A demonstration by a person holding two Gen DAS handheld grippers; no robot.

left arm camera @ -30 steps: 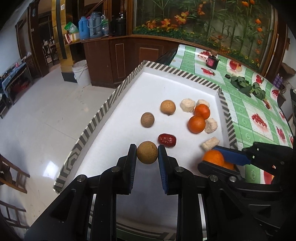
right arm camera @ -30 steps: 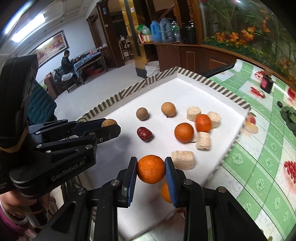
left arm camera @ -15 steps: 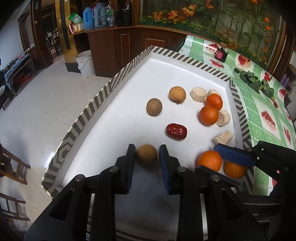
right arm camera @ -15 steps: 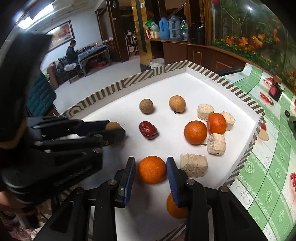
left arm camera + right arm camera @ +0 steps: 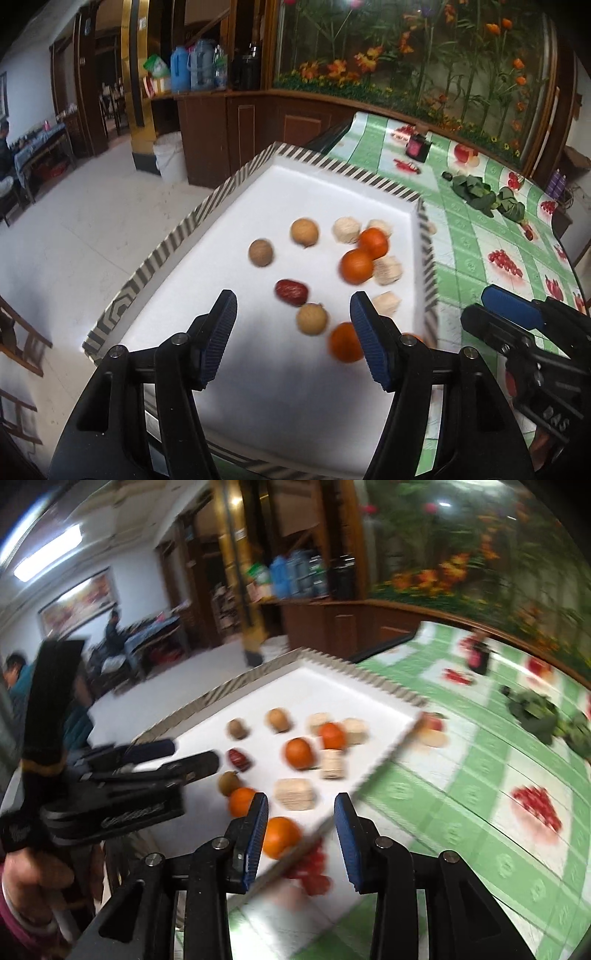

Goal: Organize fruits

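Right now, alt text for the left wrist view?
The left hand-held gripper hangs open over a white tray with a striped rim, a tan round fruit lying free between its jaws, which have just been opening. Oranges, a red date and pale chunks lie beyond; the right hand-held gripper shows at the right edge.

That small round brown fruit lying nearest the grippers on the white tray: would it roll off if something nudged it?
Probably it would roll: the small round brown fruit looks nearly spherical and sits loose on the flat white tray. The striped raised rim would likely stop it. It looks light and firm, so the open left gripper should lift it easily.
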